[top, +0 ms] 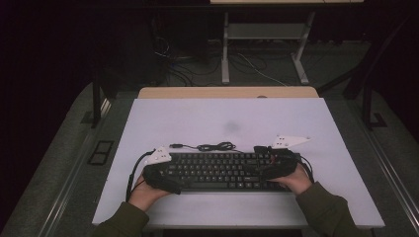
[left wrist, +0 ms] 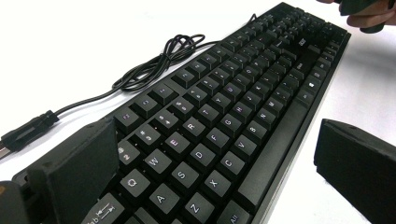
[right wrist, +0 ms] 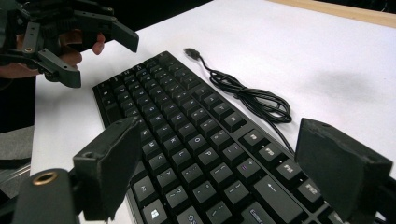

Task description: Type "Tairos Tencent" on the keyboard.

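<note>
Between the spread jaws of each gripper, left (left wrist: pixel 215 158) and right (right wrist: pixel 233 172), lies a black keyboard (top: pixel 220 170), one end per gripper, nothing clamped, coiled cable (top: pixel 212 146) just beyond on the white table (top: pixel 232 118).

White table (top: pixel 188 118), wooden strip (top: pixel 227 92) along far edge; desk frame (top: pixel 267 32), floor cables (top: pixel 247 64) beyond.

Dim high view, dark surroundings, gripper views brighter (near jaws blurred)
</note>
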`<state>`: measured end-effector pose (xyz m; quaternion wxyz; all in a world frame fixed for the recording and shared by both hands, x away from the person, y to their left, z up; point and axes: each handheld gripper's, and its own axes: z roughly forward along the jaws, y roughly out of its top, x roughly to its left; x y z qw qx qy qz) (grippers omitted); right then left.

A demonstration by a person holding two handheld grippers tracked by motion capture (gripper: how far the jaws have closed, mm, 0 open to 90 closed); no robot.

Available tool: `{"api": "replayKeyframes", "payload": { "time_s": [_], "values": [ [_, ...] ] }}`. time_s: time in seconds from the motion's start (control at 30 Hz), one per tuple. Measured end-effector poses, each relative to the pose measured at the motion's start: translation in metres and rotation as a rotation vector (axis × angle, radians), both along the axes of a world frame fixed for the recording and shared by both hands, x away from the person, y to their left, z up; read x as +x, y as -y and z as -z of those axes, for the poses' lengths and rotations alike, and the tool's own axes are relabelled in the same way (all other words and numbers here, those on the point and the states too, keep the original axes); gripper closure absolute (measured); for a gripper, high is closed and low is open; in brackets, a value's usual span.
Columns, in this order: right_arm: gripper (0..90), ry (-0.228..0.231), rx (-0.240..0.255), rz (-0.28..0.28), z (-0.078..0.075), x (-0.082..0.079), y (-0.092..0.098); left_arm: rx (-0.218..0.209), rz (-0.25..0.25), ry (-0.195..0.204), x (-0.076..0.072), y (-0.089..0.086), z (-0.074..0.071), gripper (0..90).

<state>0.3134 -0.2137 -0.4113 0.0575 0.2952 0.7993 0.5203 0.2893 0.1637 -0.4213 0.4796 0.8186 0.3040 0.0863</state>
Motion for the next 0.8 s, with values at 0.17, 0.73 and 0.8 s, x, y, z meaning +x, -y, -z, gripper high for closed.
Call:
{"api": "replayKeyframes", "payload": {
  "time_s": [0.17,0.73,0.8],
  "values": [
    [15.0,-0.013,-0.005,-0.011,0.001,0.002,-0.006,0.002,-0.001,-0.002,0.0,0.0,0.001,0.0],
    [32.1,-0.04,-0.046,-0.06,0.007,0.001,-0.016,0.007,0.002,0.002,0.0,0.0,0.0,0.0],
    [37.8,-0.04,-0.059,-0.067,0.008,0.001,-0.017,0.007,0.002,0.002,0.0,0.0,0.001,0.0]
  ]
}}
